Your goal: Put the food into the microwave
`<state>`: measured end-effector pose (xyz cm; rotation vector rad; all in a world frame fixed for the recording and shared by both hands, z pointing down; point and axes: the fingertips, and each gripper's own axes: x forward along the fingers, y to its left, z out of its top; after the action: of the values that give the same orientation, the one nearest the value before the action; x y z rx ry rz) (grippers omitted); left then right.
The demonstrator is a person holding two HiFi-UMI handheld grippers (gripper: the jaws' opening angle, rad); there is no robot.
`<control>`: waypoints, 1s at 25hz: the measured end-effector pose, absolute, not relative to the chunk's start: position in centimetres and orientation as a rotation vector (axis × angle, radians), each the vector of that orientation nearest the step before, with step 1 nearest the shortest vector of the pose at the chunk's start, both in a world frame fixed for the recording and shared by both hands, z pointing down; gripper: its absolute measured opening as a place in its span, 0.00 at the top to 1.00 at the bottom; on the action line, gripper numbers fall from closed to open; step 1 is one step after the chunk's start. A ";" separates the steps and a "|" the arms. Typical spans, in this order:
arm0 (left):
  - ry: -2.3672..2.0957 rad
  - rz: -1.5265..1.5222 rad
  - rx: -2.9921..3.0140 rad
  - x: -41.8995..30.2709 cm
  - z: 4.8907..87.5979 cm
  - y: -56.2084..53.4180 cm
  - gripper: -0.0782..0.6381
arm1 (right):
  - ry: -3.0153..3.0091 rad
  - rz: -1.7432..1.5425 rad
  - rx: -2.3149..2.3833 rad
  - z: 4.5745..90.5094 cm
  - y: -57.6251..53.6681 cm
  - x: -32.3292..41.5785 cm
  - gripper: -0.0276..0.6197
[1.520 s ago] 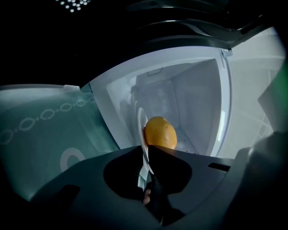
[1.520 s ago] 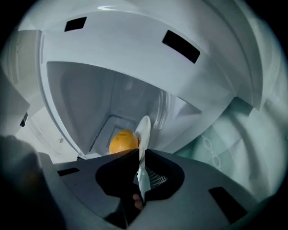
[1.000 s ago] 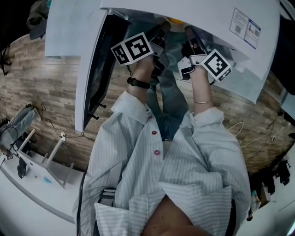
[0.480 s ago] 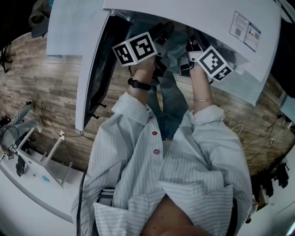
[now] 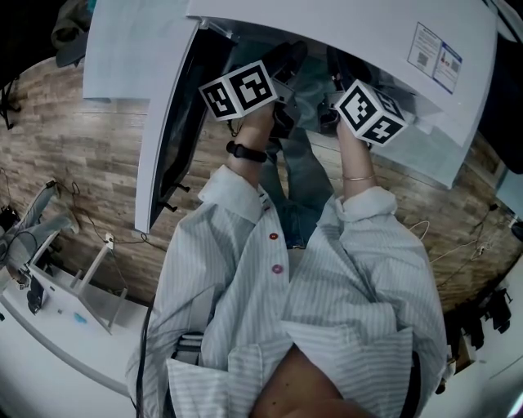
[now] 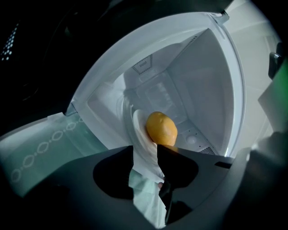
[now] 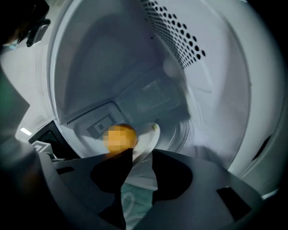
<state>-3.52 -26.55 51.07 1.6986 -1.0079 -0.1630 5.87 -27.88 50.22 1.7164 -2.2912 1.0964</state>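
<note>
A round yellow-orange food (image 6: 161, 128) lies on a white plate (image 6: 140, 134) inside the white microwave (image 5: 343, 24), whose cavity (image 6: 202, 81) is lit. My left gripper (image 6: 145, 155) reaches in from the left side of the opening. Its jaws have just been opening and now stand apart, with the plate's rim in the gap. My right gripper (image 7: 143, 157) reaches in from the right. Its jaws have also just been opening, and the plate (image 7: 148, 137) and the food (image 7: 119, 137) sit just beyond them. In the head view both grippers' tips are hidden under the microwave's top.
The microwave door (image 5: 163, 139) hangs open at the left, close to my left arm. A pale green patterned mat (image 6: 40, 148) lies in front of the opening. A wooden floor (image 5: 73, 163) and a white rack (image 5: 73, 318) show below.
The right gripper's marker cube has rolled and shifted slightly toward the microwave. The left gripper has stayed in place.
</note>
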 end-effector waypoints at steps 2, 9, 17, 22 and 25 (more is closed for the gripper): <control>-1.009 -0.169 1.699 -3.7 51.0 -26.5 0.67 | -2.278 1.041 1.712 50.2 -28.0 5.7 0.71; -1.009 -0.198 1.706 -4.6 50.4 -26.3 0.67 | -2.199 0.851 1.683 50.4 -28.0 5.5 0.61; -0.995 -0.212 1.716 -4.5 49.9 -25.8 0.67 | -2.177 0.812 1.671 50.6 -27.7 5.3 0.57; -0.982 -0.215 1.755 -4.3 48.8 -25.4 0.67 | -2.225 0.881 1.644 49.8 -26.9 4.8 0.58; -0.969 -0.222 1.784 -4.1 47.7 -24.9 0.67 | -2.283 0.907 1.616 48.9 -26.5 4.3 0.58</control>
<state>-4.11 -24.94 47.74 1.7838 -0.9692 -0.2223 4.29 -26.49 48.93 1.6164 -2.2827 0.9070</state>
